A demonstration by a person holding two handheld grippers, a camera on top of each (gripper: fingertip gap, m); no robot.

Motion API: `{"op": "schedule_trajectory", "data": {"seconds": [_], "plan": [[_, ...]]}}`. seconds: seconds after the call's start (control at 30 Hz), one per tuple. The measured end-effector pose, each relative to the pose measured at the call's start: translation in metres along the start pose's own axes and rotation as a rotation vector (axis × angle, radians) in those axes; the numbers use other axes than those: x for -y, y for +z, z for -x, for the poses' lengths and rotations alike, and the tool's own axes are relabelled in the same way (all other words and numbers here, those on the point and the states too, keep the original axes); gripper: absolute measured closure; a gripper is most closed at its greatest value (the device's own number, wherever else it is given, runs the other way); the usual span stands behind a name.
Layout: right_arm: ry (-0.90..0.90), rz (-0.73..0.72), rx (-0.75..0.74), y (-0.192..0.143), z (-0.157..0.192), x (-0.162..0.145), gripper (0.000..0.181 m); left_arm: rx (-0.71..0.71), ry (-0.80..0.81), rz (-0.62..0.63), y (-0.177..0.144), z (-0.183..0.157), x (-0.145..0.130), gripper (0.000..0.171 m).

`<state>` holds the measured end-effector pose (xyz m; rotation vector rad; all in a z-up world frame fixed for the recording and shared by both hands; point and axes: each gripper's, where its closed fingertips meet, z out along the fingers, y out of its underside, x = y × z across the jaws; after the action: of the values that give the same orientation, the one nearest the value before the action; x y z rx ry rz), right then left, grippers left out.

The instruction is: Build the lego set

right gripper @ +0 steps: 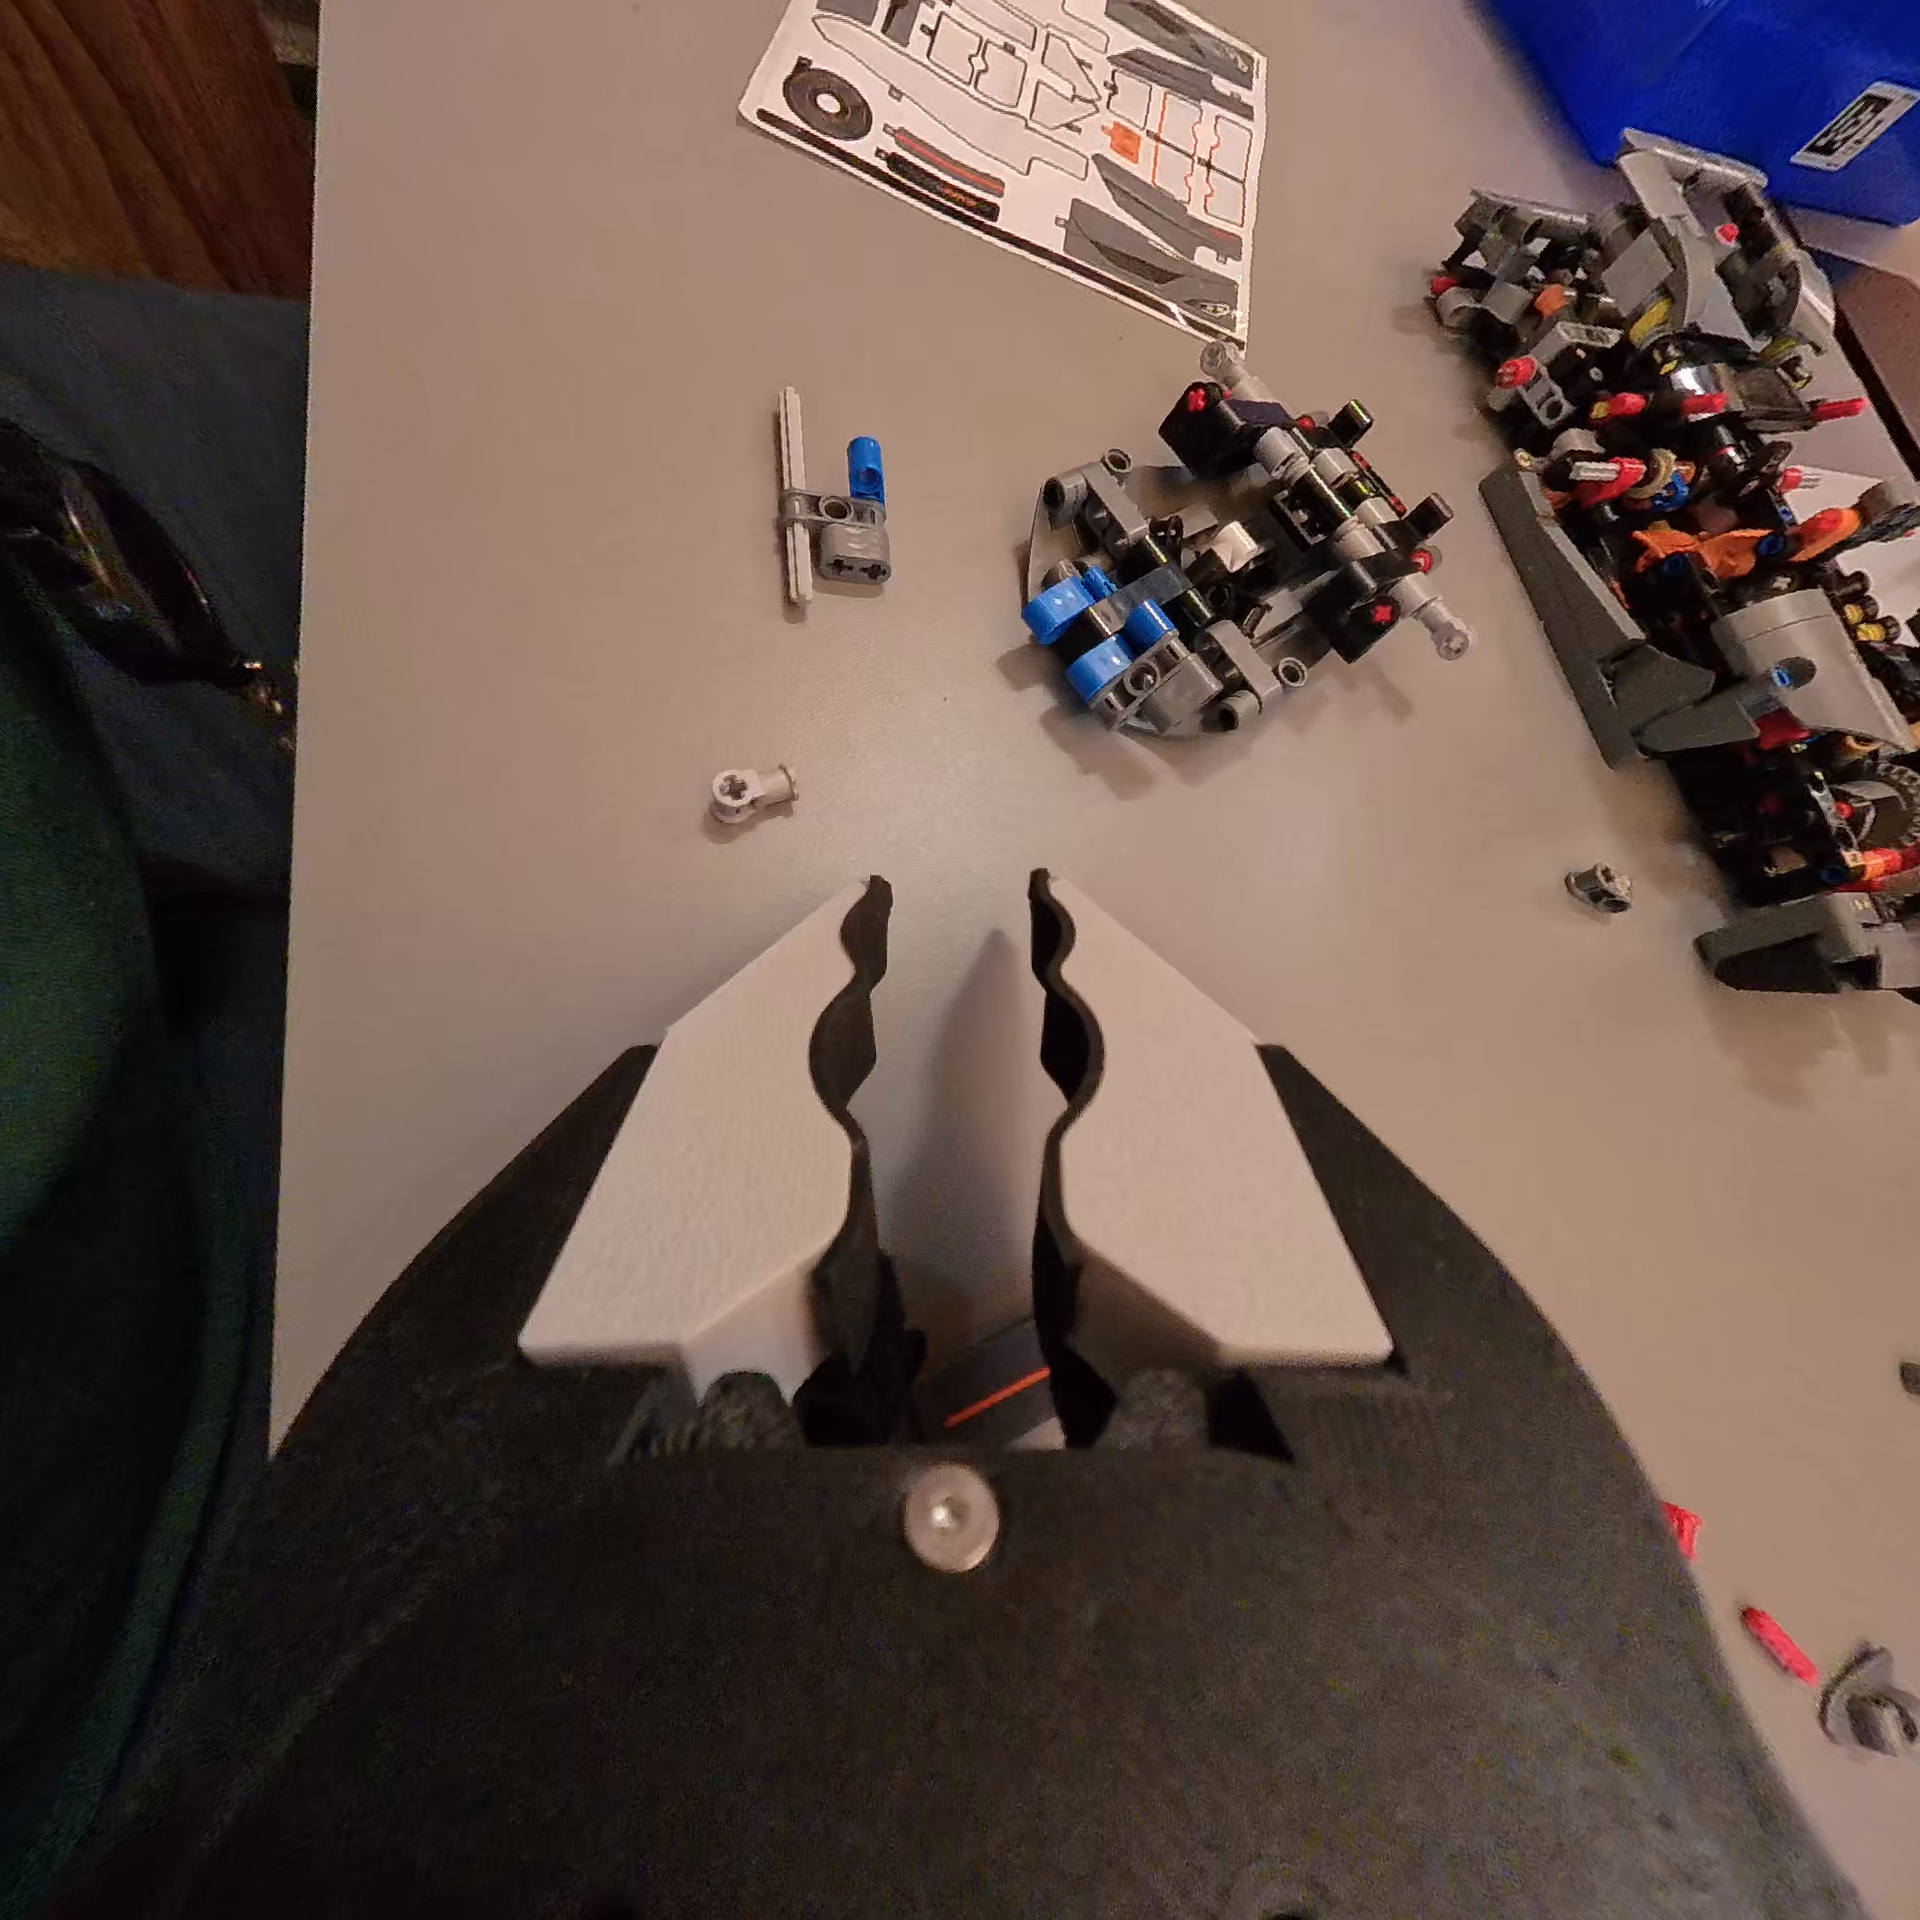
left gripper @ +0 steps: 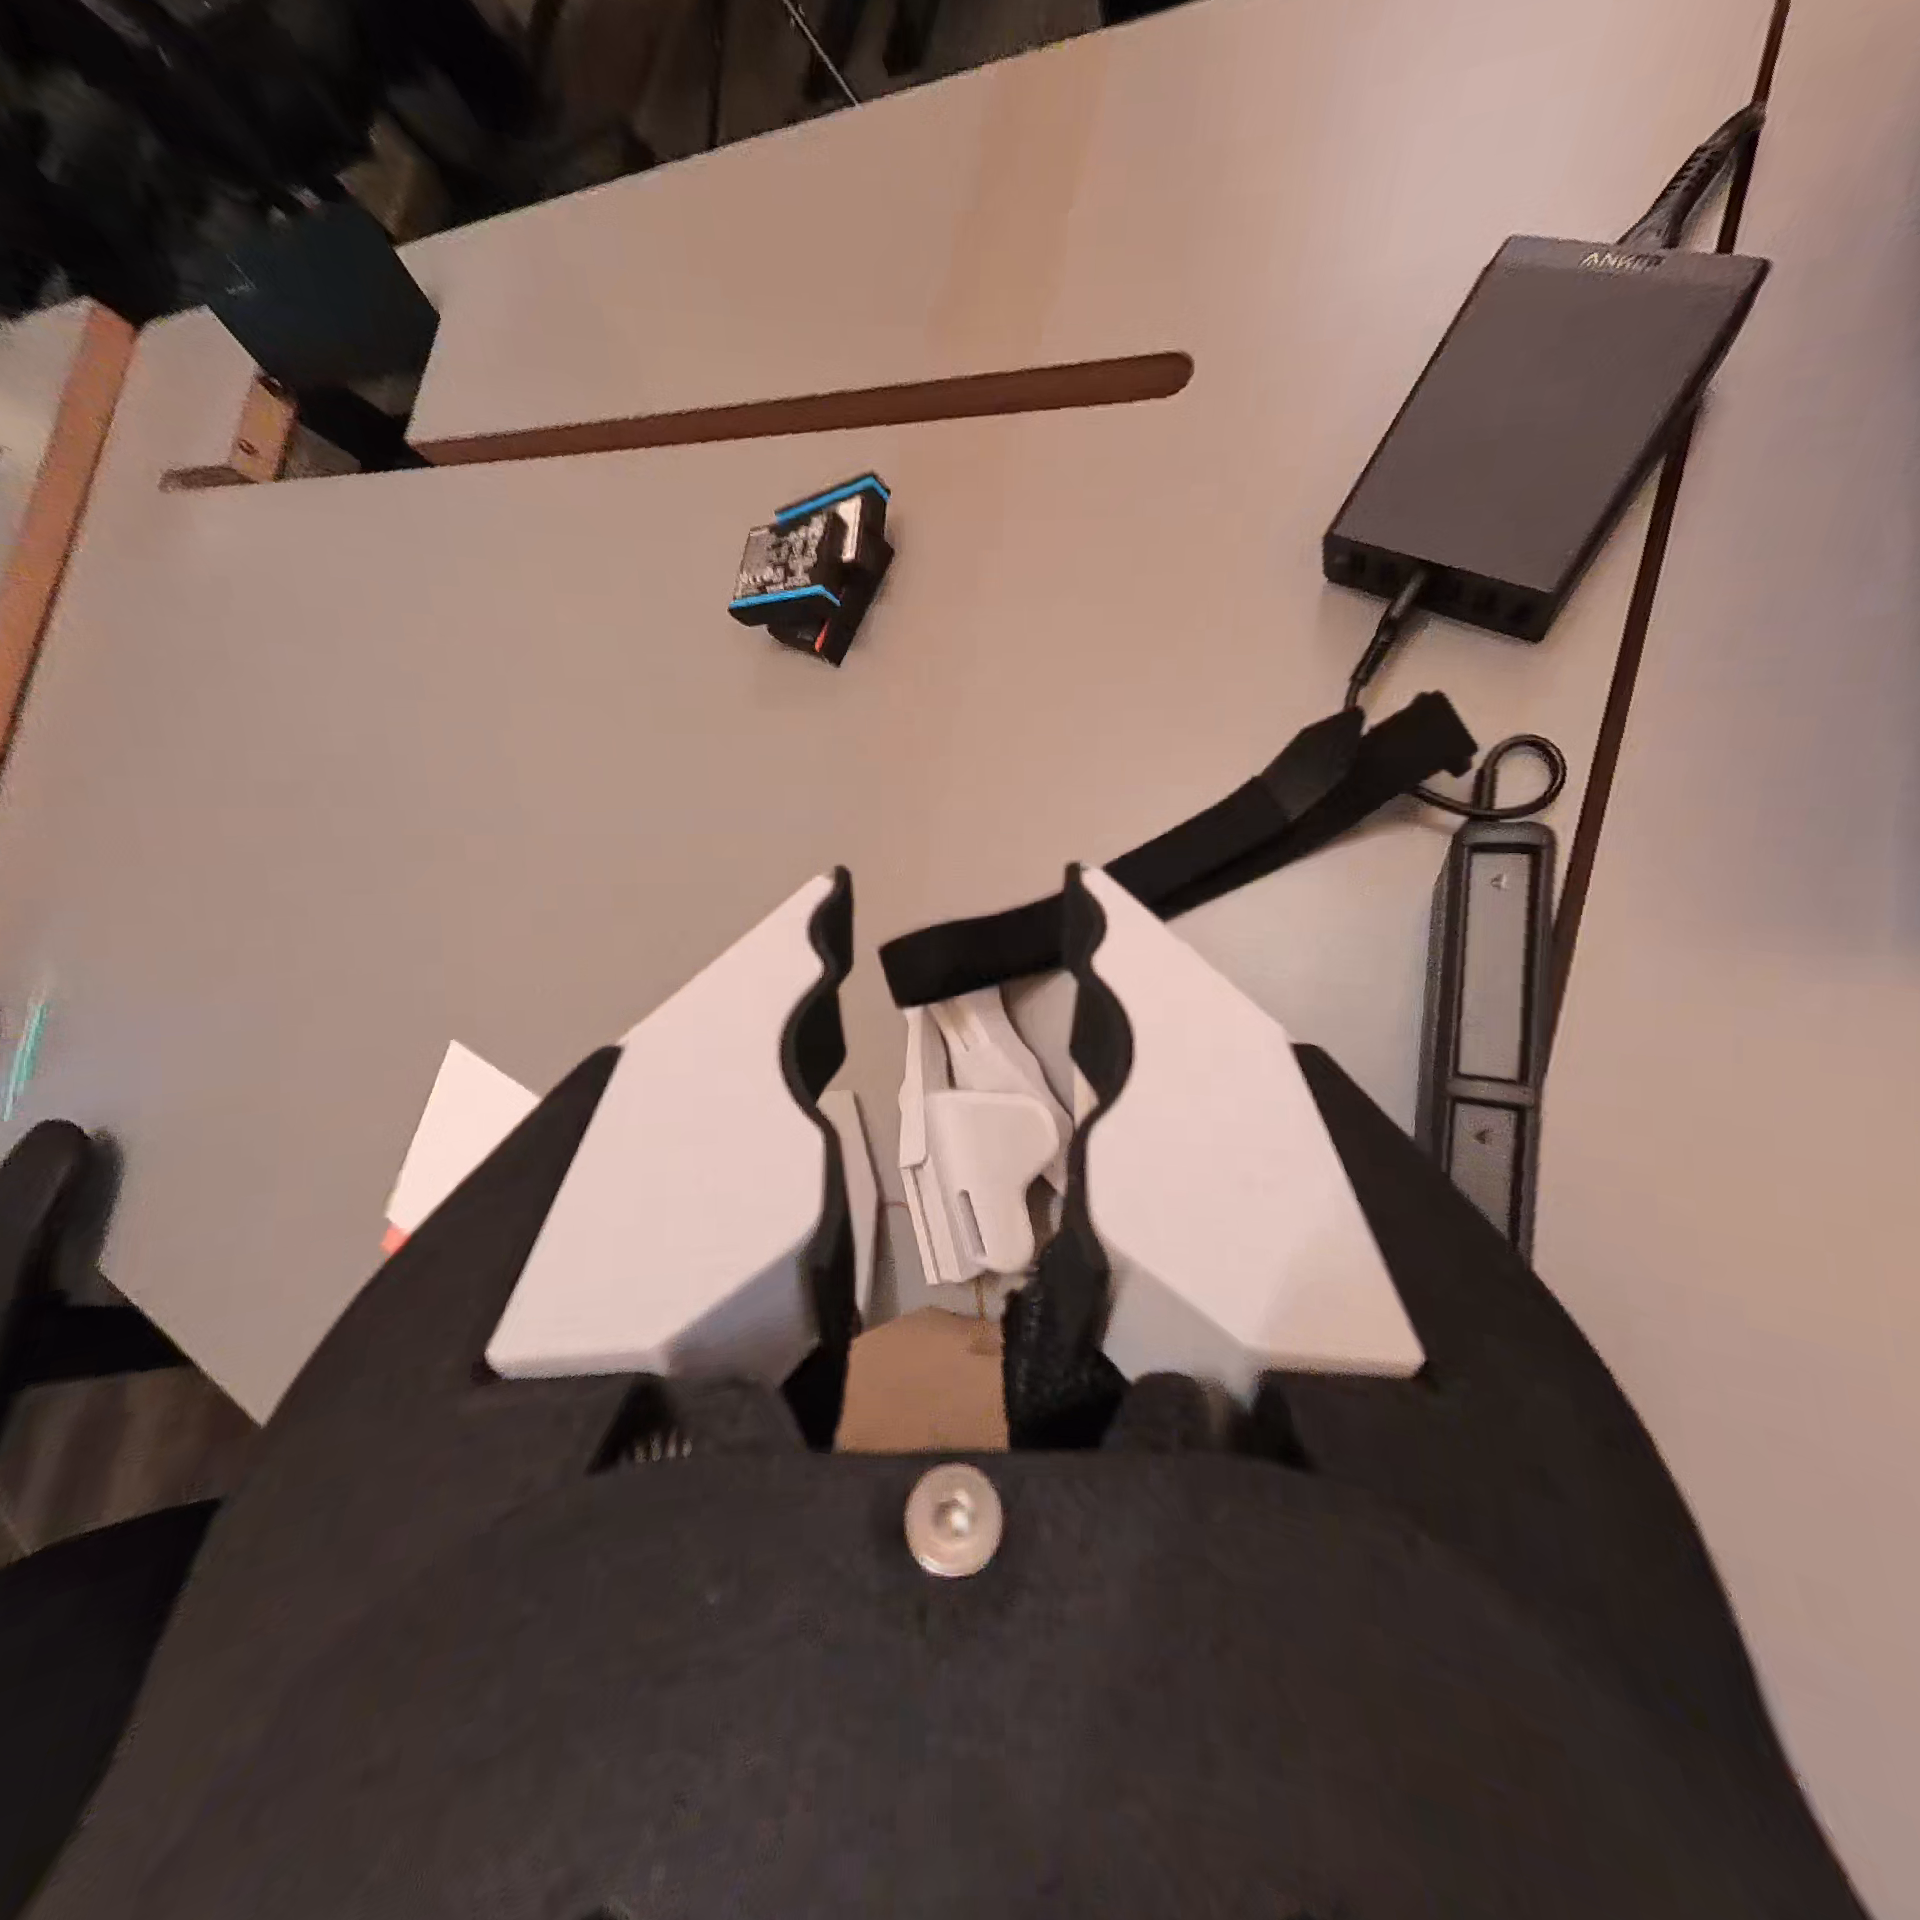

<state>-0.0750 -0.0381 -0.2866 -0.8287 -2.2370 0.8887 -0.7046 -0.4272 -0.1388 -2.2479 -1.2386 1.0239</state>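
In the right wrist view my right gripper [right gripper: 958,885] is open and empty above the grey table [right gripper: 520,727]. A small light-grey connector [right gripper: 750,792] lies just ahead and left of its fingertips. Farther off lie a grey axle with a blue pin [right gripper: 831,509], a black, grey and blue sub-assembly [right gripper: 1236,582] and the large partly built car [right gripper: 1704,582] at the right. In the left wrist view my left gripper [left gripper: 961,883] is open over another part of the table; a black strap [left gripper: 1288,810] runs across between its fingers, above a white plastic part [left gripper: 971,1153].
A sticker sheet [right gripper: 1018,135] and a blue box [right gripper: 1714,73] lie at the far side. Loose red pins [right gripper: 1777,1642] and a small grey piece [right gripper: 1600,888] lie at the right. A black charger hub [left gripper: 1538,436], a black and blue battery [left gripper: 816,577] and a dark case [left gripper: 1486,1039] show in the left wrist view. Spacing between my two grippers at the tips: around 75 cm.
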Motion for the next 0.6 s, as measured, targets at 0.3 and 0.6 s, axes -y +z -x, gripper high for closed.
{"op": "schedule_trajectory", "data": {"seconds": [0.3, 0.6], "plan": [[0.005, -0.027, 0.003, -0.003, 0.000, 0.003, 0.155, -0.056, 0.089, -0.097, -0.054, -0.042, 0.025, 0.112], [0.014, -0.070, 0.001, -0.008, -0.001, 0.008, 0.152, -0.391, 0.412, -0.461, -0.221, -0.244, -0.013, 0.138]]}}
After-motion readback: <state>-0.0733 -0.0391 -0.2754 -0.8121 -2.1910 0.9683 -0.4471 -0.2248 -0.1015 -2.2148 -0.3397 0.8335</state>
